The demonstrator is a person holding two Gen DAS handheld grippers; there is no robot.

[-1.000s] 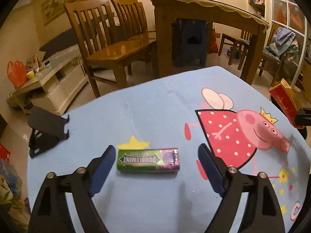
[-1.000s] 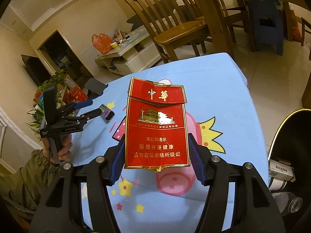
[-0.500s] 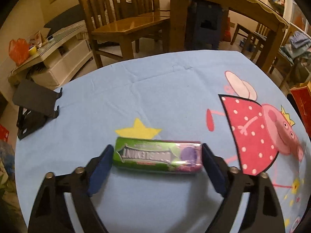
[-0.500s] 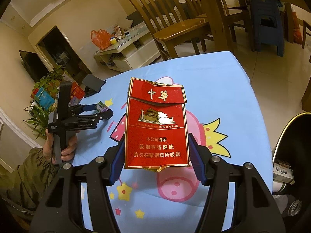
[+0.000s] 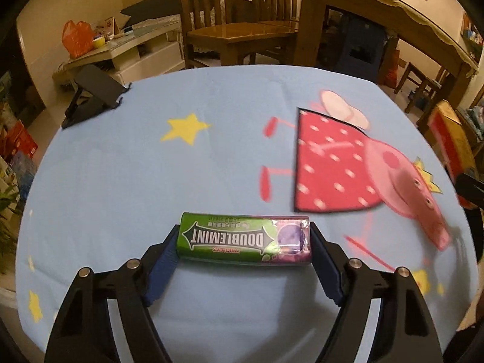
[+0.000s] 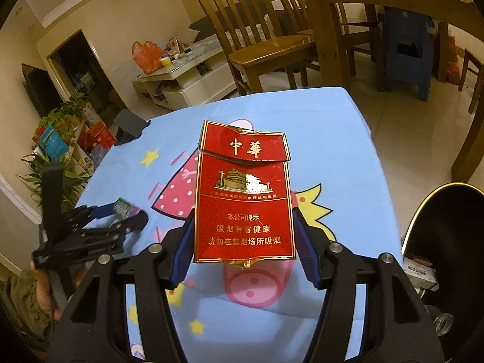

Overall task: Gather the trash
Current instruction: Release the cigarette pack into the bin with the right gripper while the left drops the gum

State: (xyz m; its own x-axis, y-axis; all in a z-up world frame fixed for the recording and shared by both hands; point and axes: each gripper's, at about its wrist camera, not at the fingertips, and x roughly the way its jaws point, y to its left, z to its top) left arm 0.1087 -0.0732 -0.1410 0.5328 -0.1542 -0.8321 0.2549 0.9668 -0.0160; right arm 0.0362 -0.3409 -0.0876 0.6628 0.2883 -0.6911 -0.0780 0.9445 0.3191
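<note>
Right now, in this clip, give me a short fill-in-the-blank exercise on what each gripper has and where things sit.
1. The right gripper is shut on a flat ____ cigarette pack with gold print.
2. The left gripper has its jaws at the two ends of a green ____ gum pack.
3. The gum pack lies on a light ____ cartoon-print tablecloth.
4. A black folding stand sits near the cloth's far ____ corner in the left wrist view.

Missing words: red; Doublemint; blue; left

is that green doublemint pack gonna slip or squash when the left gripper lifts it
The Doublemint pack looks glossy, so it may slip. It is held end to end in the left gripper, so it might pivot. Its boxy shape suggests fair stiffness.
</note>
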